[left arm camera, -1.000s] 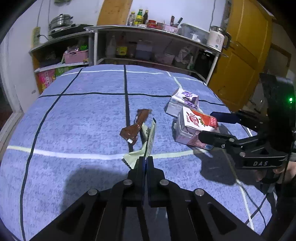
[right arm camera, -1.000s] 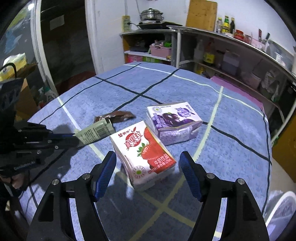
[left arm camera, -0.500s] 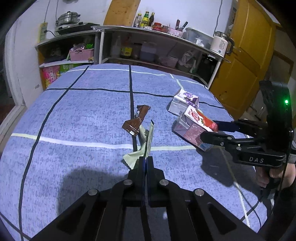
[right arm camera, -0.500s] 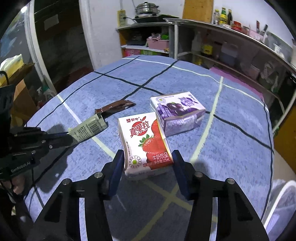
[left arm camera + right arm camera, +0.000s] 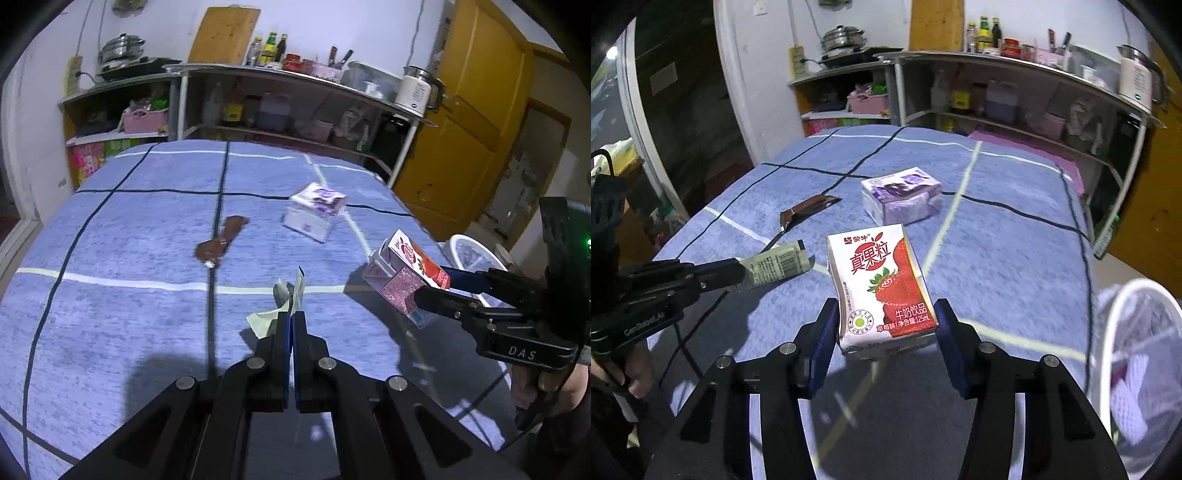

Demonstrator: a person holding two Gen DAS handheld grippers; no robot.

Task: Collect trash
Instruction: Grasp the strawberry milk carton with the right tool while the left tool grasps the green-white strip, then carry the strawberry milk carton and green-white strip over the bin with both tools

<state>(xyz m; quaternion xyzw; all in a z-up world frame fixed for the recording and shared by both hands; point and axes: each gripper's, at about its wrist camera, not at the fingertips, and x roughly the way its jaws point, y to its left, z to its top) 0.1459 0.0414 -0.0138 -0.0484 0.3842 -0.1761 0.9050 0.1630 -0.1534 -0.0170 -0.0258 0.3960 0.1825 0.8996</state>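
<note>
Closest in the right wrist view, low centre, the right gripper (image 5: 886,334) has its blue pads pressed on the sides of the strawberry milk carton (image 5: 882,284), lifted clear of the blue cloth (image 5: 997,229). At mid left, the left gripper (image 5: 738,273) is pinched fully closed on a pale green wrapper (image 5: 777,263). At lower right stands a white basket (image 5: 1123,295), apparently the bin. Farther up the cloth lie the brown wrapper (image 5: 807,208) and the purple carton (image 5: 901,197), untouched. Both hands seem to be carrying their first pickups; next they should swing over the basket, release, then return for those two.
</note>
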